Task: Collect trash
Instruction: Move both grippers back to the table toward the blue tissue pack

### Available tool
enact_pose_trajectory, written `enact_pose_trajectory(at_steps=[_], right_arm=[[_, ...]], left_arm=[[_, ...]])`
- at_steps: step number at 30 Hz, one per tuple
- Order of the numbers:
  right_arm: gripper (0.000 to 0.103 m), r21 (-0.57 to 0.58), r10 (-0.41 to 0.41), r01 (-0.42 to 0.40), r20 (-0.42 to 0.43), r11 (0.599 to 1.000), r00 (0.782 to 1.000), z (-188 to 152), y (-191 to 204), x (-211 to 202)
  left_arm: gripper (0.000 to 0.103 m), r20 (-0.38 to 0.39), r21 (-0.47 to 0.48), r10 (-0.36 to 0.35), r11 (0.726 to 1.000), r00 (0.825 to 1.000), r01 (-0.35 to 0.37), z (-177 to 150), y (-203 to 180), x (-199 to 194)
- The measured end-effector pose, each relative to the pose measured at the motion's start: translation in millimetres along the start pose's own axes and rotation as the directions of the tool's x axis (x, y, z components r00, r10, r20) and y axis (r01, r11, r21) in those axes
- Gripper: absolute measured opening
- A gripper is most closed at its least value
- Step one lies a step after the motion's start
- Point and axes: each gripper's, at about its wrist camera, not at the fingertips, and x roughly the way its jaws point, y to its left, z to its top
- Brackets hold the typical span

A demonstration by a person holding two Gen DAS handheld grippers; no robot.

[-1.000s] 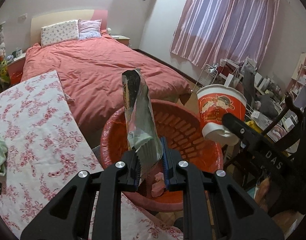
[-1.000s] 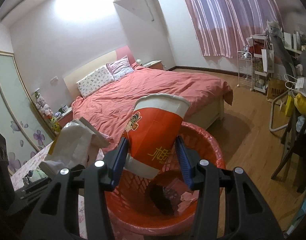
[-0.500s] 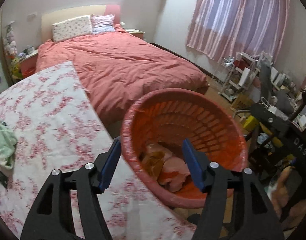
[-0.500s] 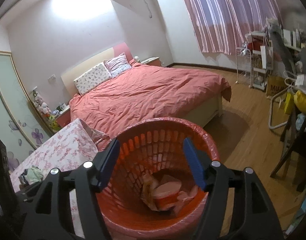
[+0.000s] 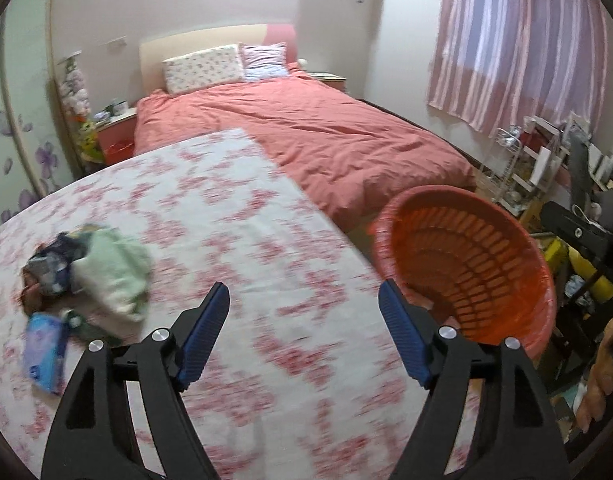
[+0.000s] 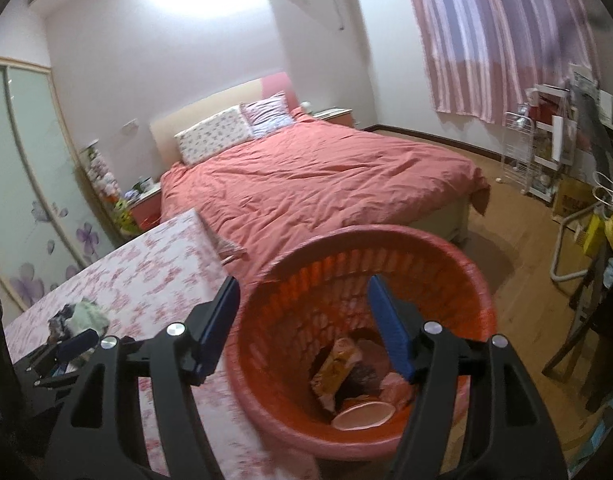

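— What do the two grippers hold at this moment?

— Nothing. The left gripper [image 5: 304,330] has its blue pads spread wide; its jaws have just been opening, and only the flowered tablecloth [image 5: 234,216] shows between them. The right gripper [image 6: 304,326] is also released, with nothing pressed between its pads. One of its fingers is over the tablecloth and the other is in front of the inside of the red basket [image 6: 458,264].

— Where is the trash?

— Part of it lies at the bottom of the red basket: a yellow wrapper [image 6: 334,368], some pink crumpled pieces [image 6: 398,388] and a round whitish lid or cup rim [image 6: 364,414]. The basket stands just beside the table edge, between the table and the bed [image 5: 306,132].

— And on the table?

— At the left side there is a small heap: a pale green cloth [image 5: 114,268] touching a dark crumpled packet [image 5: 50,264], and near them a light blue packet [image 5: 44,354]. They are blurred, so I cannot tell more. The heap is well apart from the left gripper.
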Motion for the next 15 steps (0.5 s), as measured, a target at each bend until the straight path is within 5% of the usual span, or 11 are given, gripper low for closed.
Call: enact_pose_trajectory(at_steps=[7, 15], right_arm=[[0.065, -0.062, 0.075, -0.078, -0.061, 0.995, 0.995, -13, 49, 10], [0.065, -0.148, 0.145, -0.165, -0.140, 0.975, 0.980, -38, 114, 21]], left_arm=[[0.077, -0.011, -0.066, 0.114, 0.991, 0.993, -0.114, -17, 70, -18], [0.077, -0.066, -0.158, 0.265, 0.949, 0.962, -0.272, -47, 166, -40]])
